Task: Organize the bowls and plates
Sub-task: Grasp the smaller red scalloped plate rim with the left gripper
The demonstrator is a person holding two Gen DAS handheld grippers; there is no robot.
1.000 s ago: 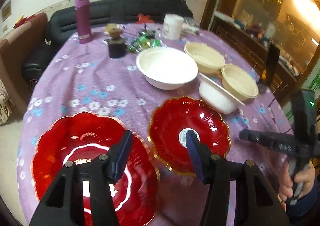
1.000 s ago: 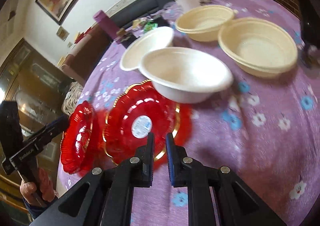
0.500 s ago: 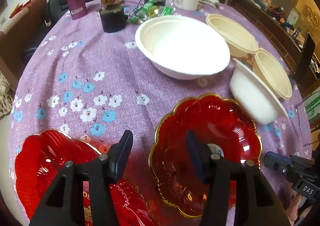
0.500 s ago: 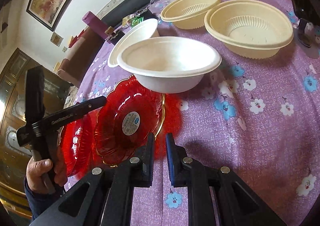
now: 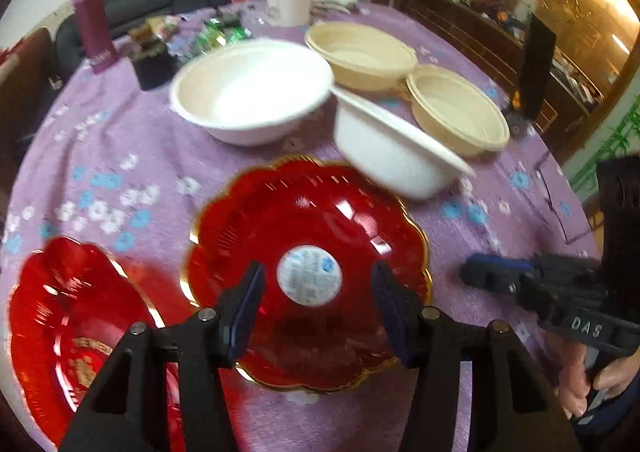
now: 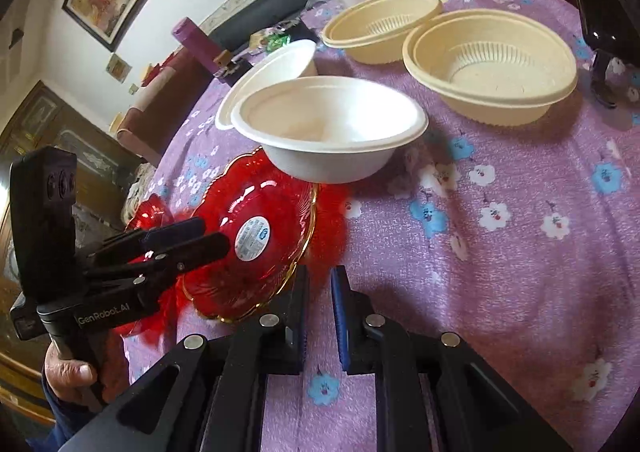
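Purple flowered tablecloth (image 6: 500, 252) covers the round table; the left gripper (image 5: 316, 304) hangs with jaws released above the near red scalloped glass plate (image 5: 308, 220), its sticker between them; the right gripper (image 6: 320, 292), jaws nearly clenched on nothing, waits beside that plate's rim. Plate-gathering seems underway; next, the left jaws likely must straddle the rim, then stack it onto the second red scalloped plate (image 5: 68, 316) to their left.
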